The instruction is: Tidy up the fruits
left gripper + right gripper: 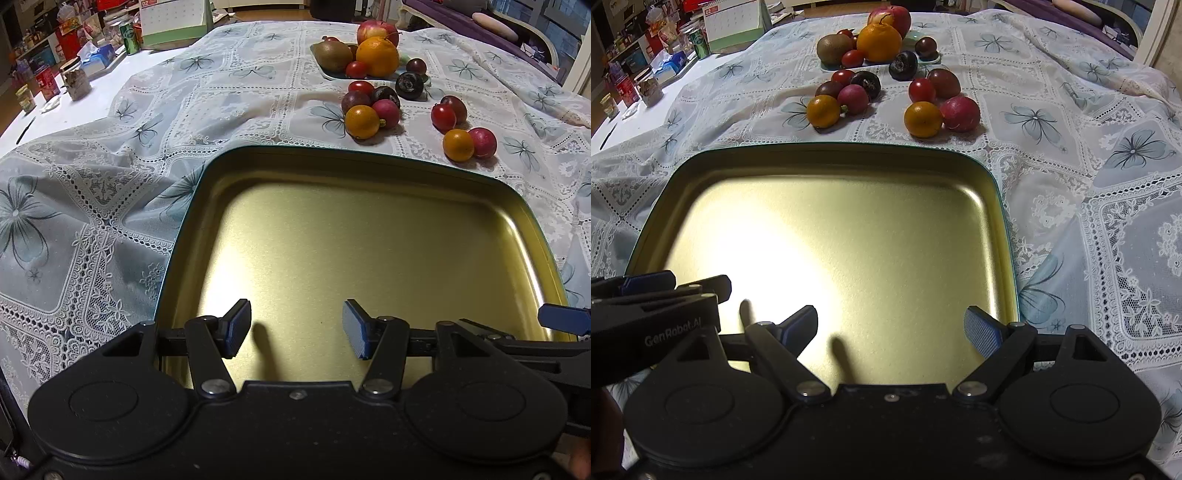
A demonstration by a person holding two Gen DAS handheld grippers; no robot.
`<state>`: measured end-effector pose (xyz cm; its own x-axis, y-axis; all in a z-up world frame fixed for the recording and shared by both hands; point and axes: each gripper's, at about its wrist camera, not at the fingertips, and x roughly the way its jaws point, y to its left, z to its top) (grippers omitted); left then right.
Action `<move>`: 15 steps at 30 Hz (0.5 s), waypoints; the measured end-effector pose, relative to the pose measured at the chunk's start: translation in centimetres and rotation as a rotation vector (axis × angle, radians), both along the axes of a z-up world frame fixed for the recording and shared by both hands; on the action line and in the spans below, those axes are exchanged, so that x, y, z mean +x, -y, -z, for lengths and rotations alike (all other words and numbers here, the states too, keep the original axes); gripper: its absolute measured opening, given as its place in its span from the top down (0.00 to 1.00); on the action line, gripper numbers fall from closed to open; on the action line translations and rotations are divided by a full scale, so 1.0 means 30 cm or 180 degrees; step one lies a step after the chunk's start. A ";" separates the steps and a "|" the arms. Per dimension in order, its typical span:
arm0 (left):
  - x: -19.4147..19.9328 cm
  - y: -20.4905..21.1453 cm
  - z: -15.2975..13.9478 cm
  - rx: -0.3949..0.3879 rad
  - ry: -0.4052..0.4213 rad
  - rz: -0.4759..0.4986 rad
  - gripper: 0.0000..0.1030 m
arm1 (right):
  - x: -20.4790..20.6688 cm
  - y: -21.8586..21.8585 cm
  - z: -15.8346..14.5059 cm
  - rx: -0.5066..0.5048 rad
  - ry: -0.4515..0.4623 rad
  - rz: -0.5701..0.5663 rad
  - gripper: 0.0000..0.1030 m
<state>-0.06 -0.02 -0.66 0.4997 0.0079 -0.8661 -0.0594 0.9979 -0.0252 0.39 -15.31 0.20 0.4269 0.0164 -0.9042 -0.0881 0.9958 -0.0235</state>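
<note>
A gold metal tray (369,177) (827,158) lies bare on the lace tablecloth right in front of both grippers. My left gripper (297,328) is open and empty over the tray's near edge. My right gripper (897,334) is open and empty beside it. Beyond the tray lie two loose clusters of small fruits: a left cluster with a small orange (362,121) (823,110), and a right cluster with another small orange (458,144) (922,119) and a red radish-like fruit (960,113). Further back a pale plate (332,75) holds a kiwi (834,48), a big orange (879,42) and an apple (894,16).
The table's far left carries clutter: a green can (130,37), a tissue box (98,59), jars and a desk calendar (173,20). The tablecloth (92,221) is wrinkled at the left. A purple sofa (498,26) stands behind the table at the right.
</note>
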 end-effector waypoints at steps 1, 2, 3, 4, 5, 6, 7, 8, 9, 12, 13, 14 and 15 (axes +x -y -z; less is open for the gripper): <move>0.000 -0.001 0.001 -0.0001 0.0000 -0.0001 0.42 | -0.001 -0.001 0.001 0.0000 -0.0003 -0.0001 0.12; 0.001 -0.001 0.001 -0.0004 -0.0003 -0.0002 0.42 | -0.001 -0.001 0.002 0.0000 -0.0009 -0.0001 0.13; 0.002 -0.002 0.001 -0.0014 -0.0007 -0.0004 0.42 | 0.002 0.000 0.003 0.0000 -0.0015 -0.0003 0.12; 0.001 -0.002 0.002 -0.0010 -0.0007 -0.0004 0.42 | 0.002 0.000 0.004 0.0000 -0.0021 -0.0002 0.12; 0.002 -0.003 0.004 -0.0017 -0.0016 -0.0006 0.42 | 0.002 -0.001 0.005 0.0003 -0.0027 -0.0002 0.13; 0.002 -0.002 0.005 -0.0007 -0.0027 -0.0006 0.43 | 0.003 0.000 0.007 0.0007 -0.0034 -0.0002 0.12; 0.002 -0.002 0.006 -0.0011 -0.0030 -0.0006 0.43 | 0.005 0.000 0.010 0.0006 -0.0047 -0.0002 0.12; 0.003 -0.003 0.005 -0.0019 -0.0025 -0.0003 0.43 | 0.005 0.000 0.013 0.0006 -0.0064 -0.0003 0.12; 0.005 -0.002 0.002 -0.0014 -0.0024 0.0010 0.43 | 0.006 0.000 0.015 0.0014 -0.0077 -0.0003 0.13; 0.015 0.001 -0.019 0.0010 0.0013 0.0048 0.43 | 0.007 0.008 0.009 0.0049 -0.0041 -0.0005 0.13; 0.020 0.002 -0.030 0.0027 0.0049 0.0064 0.43 | 0.007 0.009 0.000 0.0036 0.0016 -0.0001 0.13; 0.026 0.004 -0.042 0.0042 0.0089 0.0090 0.43 | 0.011 0.012 -0.014 0.0018 0.0105 0.0006 0.13; 0.033 0.005 -0.054 0.0042 0.0131 0.0123 0.43 | 0.013 0.015 -0.031 0.0007 0.0199 0.0017 0.13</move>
